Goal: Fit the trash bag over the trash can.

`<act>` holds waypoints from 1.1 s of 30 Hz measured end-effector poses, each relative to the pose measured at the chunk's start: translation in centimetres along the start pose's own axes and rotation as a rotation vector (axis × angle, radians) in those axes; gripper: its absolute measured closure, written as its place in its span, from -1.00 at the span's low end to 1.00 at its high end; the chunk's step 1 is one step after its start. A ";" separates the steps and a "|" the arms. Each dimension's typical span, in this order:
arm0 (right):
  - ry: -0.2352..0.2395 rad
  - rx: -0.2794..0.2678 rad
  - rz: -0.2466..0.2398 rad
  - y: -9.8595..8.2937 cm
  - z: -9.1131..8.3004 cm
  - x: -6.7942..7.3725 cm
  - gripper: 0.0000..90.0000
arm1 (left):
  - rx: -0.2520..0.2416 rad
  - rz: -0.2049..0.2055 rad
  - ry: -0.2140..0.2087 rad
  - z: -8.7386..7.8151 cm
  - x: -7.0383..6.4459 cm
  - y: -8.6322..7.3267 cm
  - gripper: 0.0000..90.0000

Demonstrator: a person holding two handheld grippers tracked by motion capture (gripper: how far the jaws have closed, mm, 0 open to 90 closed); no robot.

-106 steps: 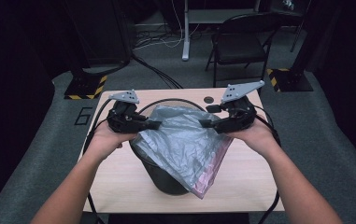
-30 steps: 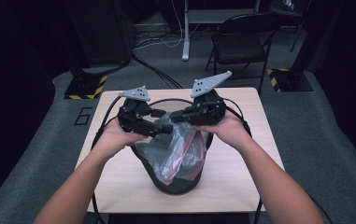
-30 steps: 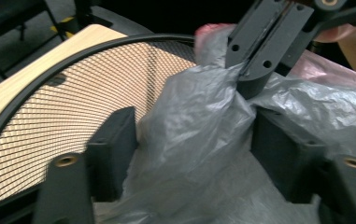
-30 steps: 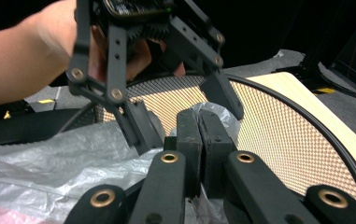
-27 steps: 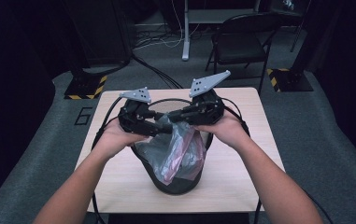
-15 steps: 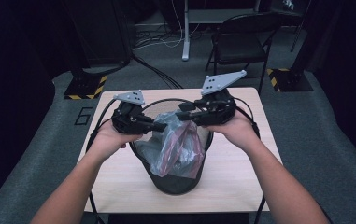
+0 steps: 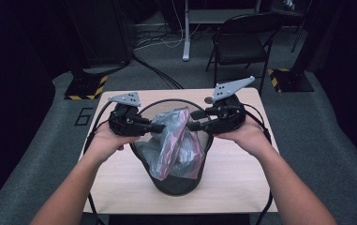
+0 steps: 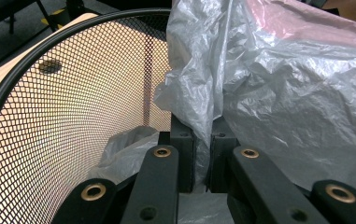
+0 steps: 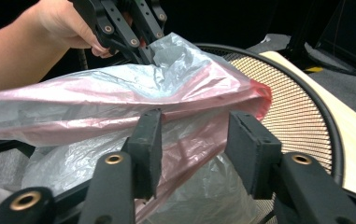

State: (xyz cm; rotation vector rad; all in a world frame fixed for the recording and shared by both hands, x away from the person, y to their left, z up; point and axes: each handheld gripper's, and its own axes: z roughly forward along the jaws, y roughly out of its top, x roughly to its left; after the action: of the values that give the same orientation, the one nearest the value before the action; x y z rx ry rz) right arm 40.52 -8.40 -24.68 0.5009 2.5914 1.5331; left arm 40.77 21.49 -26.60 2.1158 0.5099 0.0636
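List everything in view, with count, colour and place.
mesh bin: one, black, middle of the table.
plastic bag: one, grey and pink, draped into the mesh bin.
table: one, light wood, under the mesh bin.
folding chair: one, dark, beyond the table.
stand bases: two, black with yellow stripes, on the floor at either side.
left gripper: black, jaws shut on the bag's edge.
right gripper: black, jaws open, the bag's rim between them.
forearms: two, entering from the bottom.
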 end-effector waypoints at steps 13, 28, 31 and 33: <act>0.074 -0.006 0.043 0.5 1.7 -0.4 0.01 | 0.028 0.021 -0.011 0.4 -0.2 -0.1 0.87; 0.090 -0.013 -0.002 1.3 3.8 0.6 0.40 | 0.061 0.037 -0.040 1.3 -0.4 0.0 0.86; 0.084 -0.029 -0.031 1.5 3.7 0.9 0.68 | 0.059 0.033 -0.036 1.3 -0.3 0.0 0.84; 0.075 -0.038 -0.055 1.5 3.6 1.0 0.78 | 0.055 0.027 -0.031 1.2 -0.2 -0.1 0.82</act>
State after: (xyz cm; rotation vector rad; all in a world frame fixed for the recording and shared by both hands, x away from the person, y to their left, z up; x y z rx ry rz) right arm 40.83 -4.42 -25.01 0.3728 2.6019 1.6095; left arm 40.87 20.48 -27.35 2.1741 0.4693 0.0330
